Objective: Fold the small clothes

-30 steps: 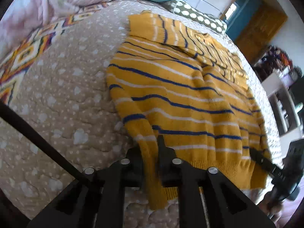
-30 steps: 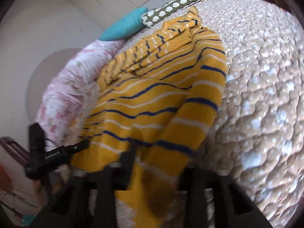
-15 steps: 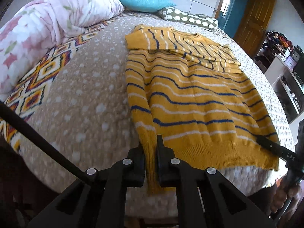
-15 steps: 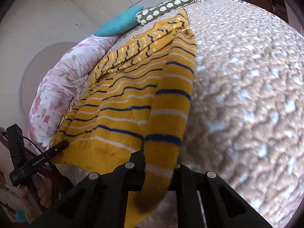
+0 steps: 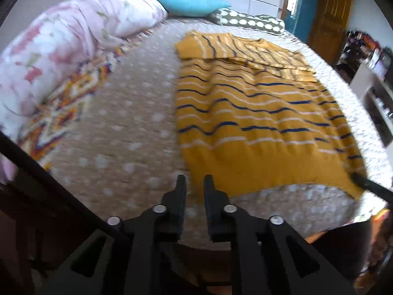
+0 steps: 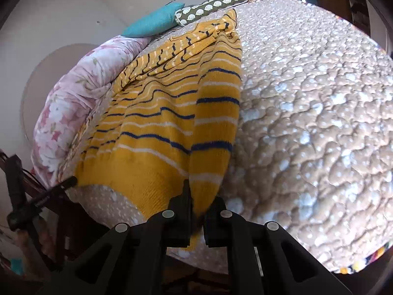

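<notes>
A yellow sweater [image 5: 255, 113] with navy and white stripes lies flat on the bed, its sleeves folded across the top. My left gripper [image 5: 194, 184] is open and empty, just off the sweater's near left hem corner. My right gripper [image 6: 199, 196] is shut on the sweater's right hem edge [image 6: 208, 172], which hangs between the fingers at the bed's near edge. The right gripper's tip [image 5: 368, 184] shows at the right hem corner in the left wrist view. The left gripper [image 6: 66, 183] shows at the left hem corner in the right wrist view.
The bed has a beige dotted quilt [image 5: 127, 123]. A pink floral duvet [image 5: 61, 44] lies bunched on the left. A teal pillow [image 5: 191, 3] and a green dotted bolster [image 5: 250, 21] sit at the head. A wooden door [image 5: 329, 12] and shelves [image 5: 373, 73] stand to the right.
My left gripper has let go of the sweater's left hem and opened, pulling back from the bed. The sweater now lies flatter. My right gripper still holds the right edge.
</notes>
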A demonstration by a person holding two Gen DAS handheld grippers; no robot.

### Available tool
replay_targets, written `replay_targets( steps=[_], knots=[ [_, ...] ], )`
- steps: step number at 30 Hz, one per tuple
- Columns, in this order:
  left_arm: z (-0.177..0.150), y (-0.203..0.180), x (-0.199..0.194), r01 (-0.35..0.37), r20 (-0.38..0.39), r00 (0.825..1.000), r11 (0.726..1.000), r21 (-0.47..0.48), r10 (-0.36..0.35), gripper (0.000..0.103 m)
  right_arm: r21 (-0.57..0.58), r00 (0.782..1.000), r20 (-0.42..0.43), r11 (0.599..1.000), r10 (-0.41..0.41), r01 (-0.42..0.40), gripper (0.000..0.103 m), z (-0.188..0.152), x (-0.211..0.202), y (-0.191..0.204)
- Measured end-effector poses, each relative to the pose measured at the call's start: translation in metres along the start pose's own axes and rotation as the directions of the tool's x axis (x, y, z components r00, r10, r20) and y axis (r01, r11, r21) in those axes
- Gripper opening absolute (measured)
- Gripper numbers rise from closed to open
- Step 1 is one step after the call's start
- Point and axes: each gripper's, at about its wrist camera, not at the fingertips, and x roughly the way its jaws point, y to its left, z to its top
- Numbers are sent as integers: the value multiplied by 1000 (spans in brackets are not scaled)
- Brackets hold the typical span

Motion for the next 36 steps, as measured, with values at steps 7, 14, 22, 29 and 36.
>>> replay_targets(
  steps=[7,14,22,29,36],
  knots=[
    [2,13,-9,-94,36,995,995,-18,95,55,-148,978,117,970,-174,191,50,8,-20,37],
    [26,25,7,-87,16,996,993,-75,88,62,-254,970,158,941,-186,222,61,47,-1,84],
    [40,17,23,-60,4,998,997,-53,60,63,-408,988,127,903,-87,132,57,89,64,160],
    [37,19,31,-51,-17,999,997,-55,50,63,-406,988,-7,903,-154,138,16,80,140,152],
    [37,14,33,-79,7,997,997,-25,80,63,-410,991,40,903,-125,130,16,41,98,127]
  ],
)
